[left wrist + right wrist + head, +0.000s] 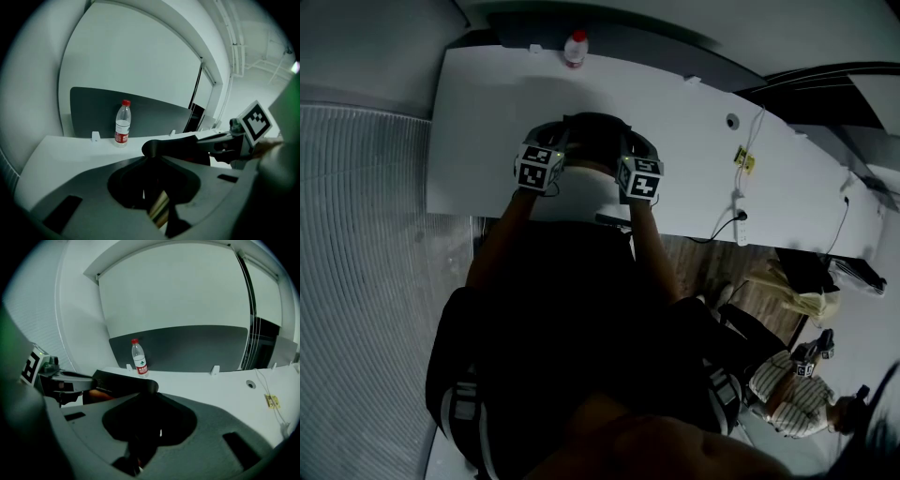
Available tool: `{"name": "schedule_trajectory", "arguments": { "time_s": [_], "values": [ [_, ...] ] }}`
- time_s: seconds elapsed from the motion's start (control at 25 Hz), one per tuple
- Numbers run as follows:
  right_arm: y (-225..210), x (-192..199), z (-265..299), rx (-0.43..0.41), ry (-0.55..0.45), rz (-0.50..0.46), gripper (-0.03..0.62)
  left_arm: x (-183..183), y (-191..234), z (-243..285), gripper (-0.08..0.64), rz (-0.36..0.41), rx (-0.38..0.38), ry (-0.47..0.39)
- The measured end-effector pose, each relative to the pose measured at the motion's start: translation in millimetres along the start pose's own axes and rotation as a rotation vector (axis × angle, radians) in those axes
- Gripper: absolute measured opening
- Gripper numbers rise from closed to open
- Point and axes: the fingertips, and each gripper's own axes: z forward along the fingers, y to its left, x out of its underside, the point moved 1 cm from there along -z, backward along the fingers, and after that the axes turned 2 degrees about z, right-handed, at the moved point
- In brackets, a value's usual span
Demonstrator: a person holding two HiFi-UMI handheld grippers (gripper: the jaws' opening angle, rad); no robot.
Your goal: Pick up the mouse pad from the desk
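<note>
A dark mouse pad [593, 131] hangs a little above the white desk [487, 112], held by its two side edges. My left gripper [560, 142] is shut on the pad's left edge and my right gripper [628, 148] is shut on its right edge. In the left gripper view the pad [180, 147] runs off to the right from my jaws toward the other gripper [234, 140]. The right gripper view shows the pad [122, 380] stretching left, with an orange underside showing, to the left gripper [56, 380]. The jaw tips themselves are hidden by the pad.
A water bottle [575, 49] with a red cap stands at the desk's far edge, in front of a grey partition [154, 117]. A power strip and cable [741, 225] lie on the desk to the right, near a round cable hole [732, 121]. Another person [797, 394] is at lower right.
</note>
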Motion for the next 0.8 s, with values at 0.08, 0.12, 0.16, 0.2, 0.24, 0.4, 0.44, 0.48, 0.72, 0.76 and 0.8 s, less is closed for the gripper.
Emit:
{"name": "schedule_trajectory", "arguments": {
  "time_s": [0.08, 0.12, 0.16, 0.2, 0.24, 0.4, 0.44, 0.48, 0.72, 0.76, 0.8],
  "values": [
    [0, -3, -3, -0.003, -0.010, -0.001, 0.051, -3, 0, -2, 0.048, 0.006, -0.008, -0.016],
    [1, -6, -4, -0.008, -0.018, 0.000, 0.051, -5, -1, -2, 0.048, 0.009, -0.011, -0.022],
    [2, -9, -6, -0.010, -0.025, 0.000, 0.051, -6, -1, -3, 0.048, 0.010, -0.010, -0.026],
    [3, -12, -8, -0.012, -0.031, -0.001, 0.051, -8, -2, -4, 0.048, 0.010, -0.009, -0.029],
    [3, -14, -9, -0.014, -0.037, -0.003, 0.051, -9, -2, -5, 0.048, 0.011, -0.009, -0.033],
    [6, -26, -20, -0.017, -0.069, -0.017, 0.051, -16, -5, -11, 0.048, 0.011, -0.010, -0.052],
    [7, -30, -23, -0.021, -0.080, -0.019, 0.050, -20, -7, -13, 0.048, 0.013, -0.009, -0.060],
    [7, -34, -26, -0.024, -0.091, -0.018, 0.049, -24, -8, -16, 0.048, 0.017, -0.010, -0.068],
    [8, -55, -43, -0.038, -0.148, -0.012, 0.049, -49, -17, -30, 0.048, 0.053, -0.021, -0.150],
    [8, -58, -46, -0.041, -0.158, -0.013, 0.049, -52, -18, -31, 0.048, 0.058, -0.023, -0.163],
    [8, -62, -49, -0.044, -0.169, -0.014, 0.049, -55, -20, -33, 0.048, 0.063, -0.024, -0.178]
  ]
}}
